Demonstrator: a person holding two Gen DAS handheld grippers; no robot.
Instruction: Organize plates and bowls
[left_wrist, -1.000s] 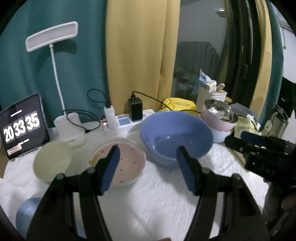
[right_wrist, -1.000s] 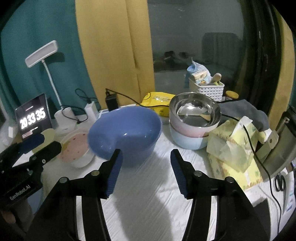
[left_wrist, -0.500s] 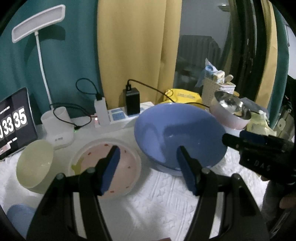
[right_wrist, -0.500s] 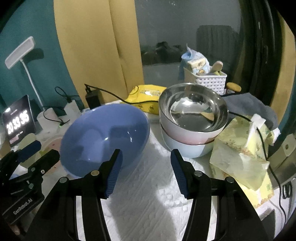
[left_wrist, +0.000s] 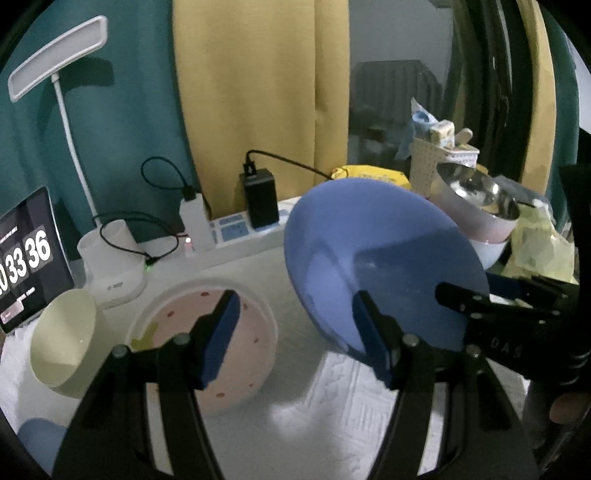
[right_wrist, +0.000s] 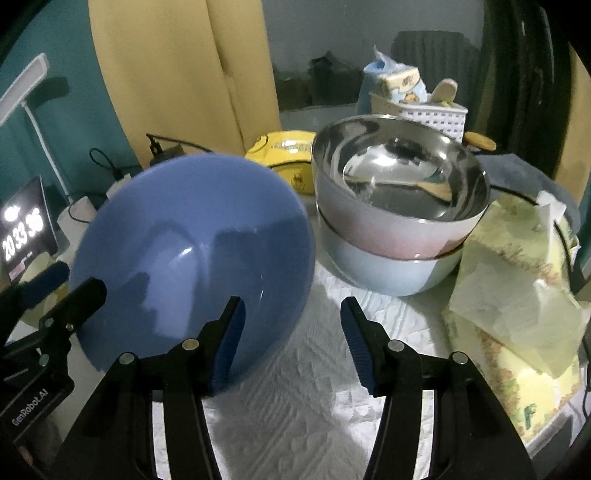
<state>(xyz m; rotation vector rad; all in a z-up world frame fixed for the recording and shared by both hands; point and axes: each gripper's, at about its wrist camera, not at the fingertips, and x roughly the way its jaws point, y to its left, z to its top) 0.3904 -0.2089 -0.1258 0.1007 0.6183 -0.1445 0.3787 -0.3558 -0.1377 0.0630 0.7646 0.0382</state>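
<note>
A big blue bowl (left_wrist: 373, 254) stands on the white cloth, between the two grippers; it also shows in the right wrist view (right_wrist: 192, 254). My left gripper (left_wrist: 295, 332) is open, its right finger over the bowl's near rim, its left finger over a pink speckled bowl (left_wrist: 207, 343). My right gripper (right_wrist: 290, 339) is open, its left finger in front of the blue bowl's right rim. A steel bowl (right_wrist: 399, 173) sits nested in a pink and a light blue bowl (right_wrist: 388, 266) at the right. A cream bowl (left_wrist: 62, 343) lies tipped at the left.
A clock tablet (left_wrist: 22, 258), a lamp base (left_wrist: 114, 258), a power strip with chargers (left_wrist: 240, 229), a yellow packet (right_wrist: 284, 155), a white basket (right_wrist: 424, 114) and tissue packs (right_wrist: 517, 295) crowd the table's back and right. Another blue bowl (left_wrist: 40, 443) shows at the bottom left.
Both grippers have moved forward, closer to the big blue bowl, which now looks larger and more tilted in both views. Both jaws stay open.
</note>
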